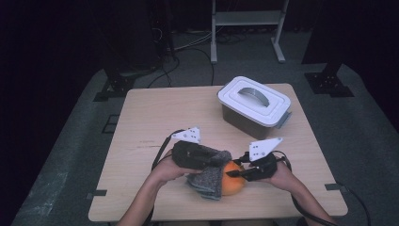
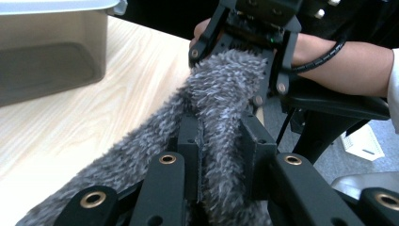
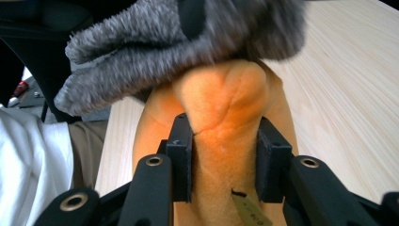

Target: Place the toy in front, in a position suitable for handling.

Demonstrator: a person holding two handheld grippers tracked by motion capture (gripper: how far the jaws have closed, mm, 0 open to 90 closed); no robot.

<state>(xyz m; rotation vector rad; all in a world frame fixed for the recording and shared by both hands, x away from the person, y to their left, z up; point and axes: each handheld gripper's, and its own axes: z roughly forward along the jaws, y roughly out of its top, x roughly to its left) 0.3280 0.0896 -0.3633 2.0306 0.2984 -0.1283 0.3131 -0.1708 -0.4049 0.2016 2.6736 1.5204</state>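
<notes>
Grey fuzzy sock [image 1: 209, 176] and orange plush sock [image 1: 233, 183] pinched near the table's [image 1: 155, 113] front edge.

Left gripper [image 2: 221, 141] clamped on grey pile; right gripper [image 3: 225, 141] squeezing an orange fold. Lidded bin [image 1: 254, 106] well apart at far right; bare wood left and behind.

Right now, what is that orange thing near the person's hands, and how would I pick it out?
Start at the wooden table and come to its near edge, between the hands. There the right tool pinches a soft orange cloth, bunched beside a fuzzy grey sock held by the left tool. It is smooth and bright; the sock is shaggy.
</notes>
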